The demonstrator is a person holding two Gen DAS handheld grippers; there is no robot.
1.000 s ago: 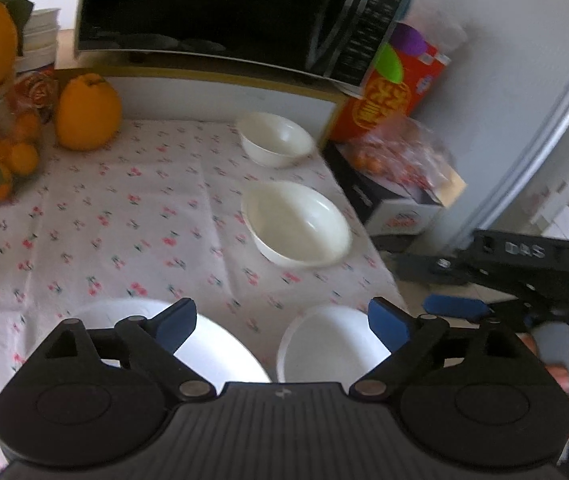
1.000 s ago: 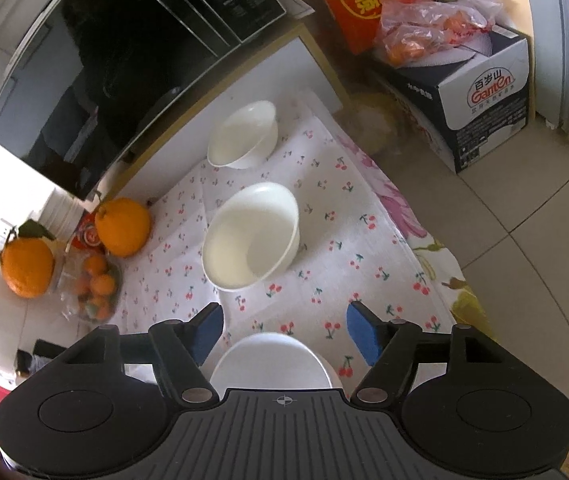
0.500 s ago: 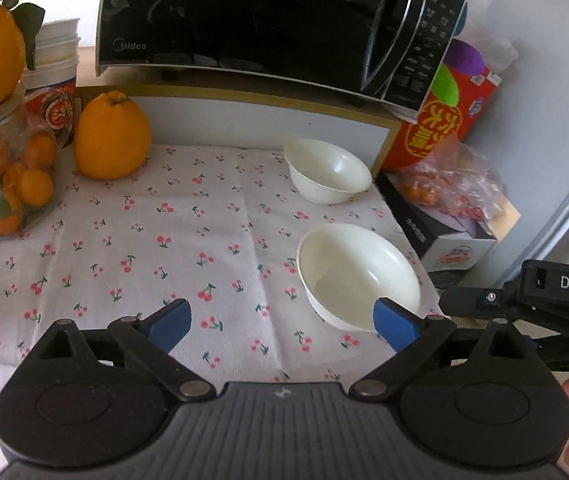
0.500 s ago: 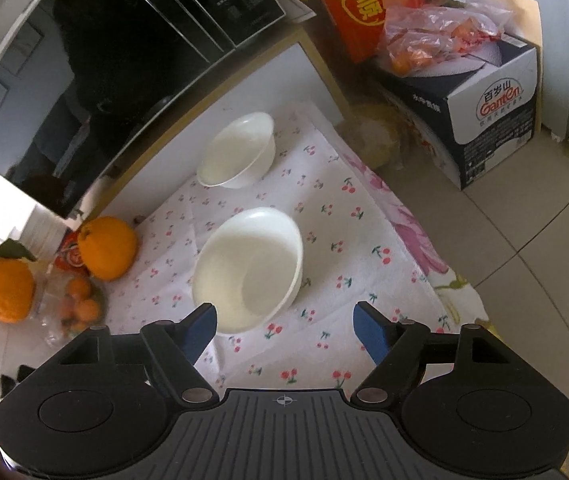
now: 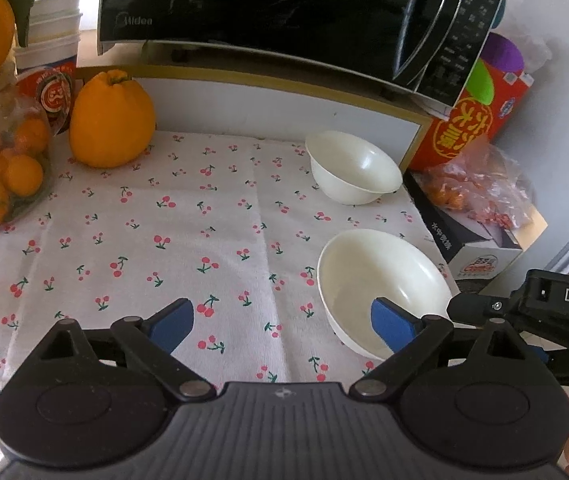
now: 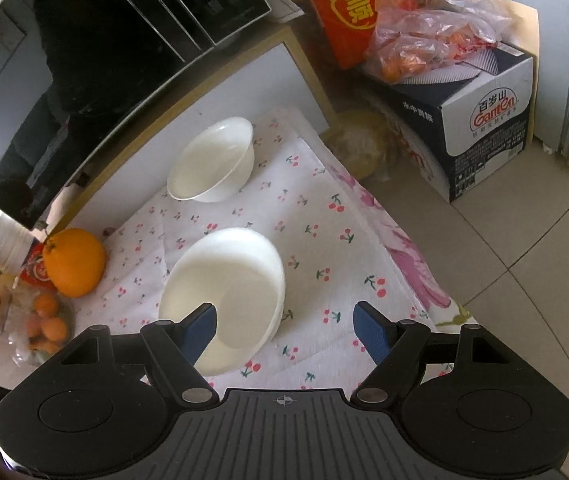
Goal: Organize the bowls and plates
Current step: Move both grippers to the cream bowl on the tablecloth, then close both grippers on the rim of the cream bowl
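Observation:
Two white bowls stand on a cherry-print cloth (image 5: 204, 240). The larger bowl (image 5: 380, 280) (image 6: 224, 292) is near the cloth's right edge. The smaller bowl (image 5: 354, 168) (image 6: 214, 168) is farther back, by the white board under the microwave. My left gripper (image 5: 282, 322) is open over the cloth, its right pad in front of the large bowl's near rim. My right gripper (image 6: 284, 326) is open, its left pad over the large bowl's near rim, nothing pressed between the pads. No plates show in either view.
A black microwave (image 5: 284, 12) overhangs the back. A large orange (image 5: 110, 120) and a jar of small oranges (image 5: 0, 168) stand at the left. Beyond the table's right edge sit a water carton (image 6: 480, 120), a bag of fruit (image 6: 424, 40) and a red box (image 5: 472, 120). The right hand's gripper body (image 5: 544, 312) shows at the left view's right edge.
Both grippers have moved forward and lower over the table. The plates near the front edge have dropped out of view, and the large bowl now lies close under both grippers.

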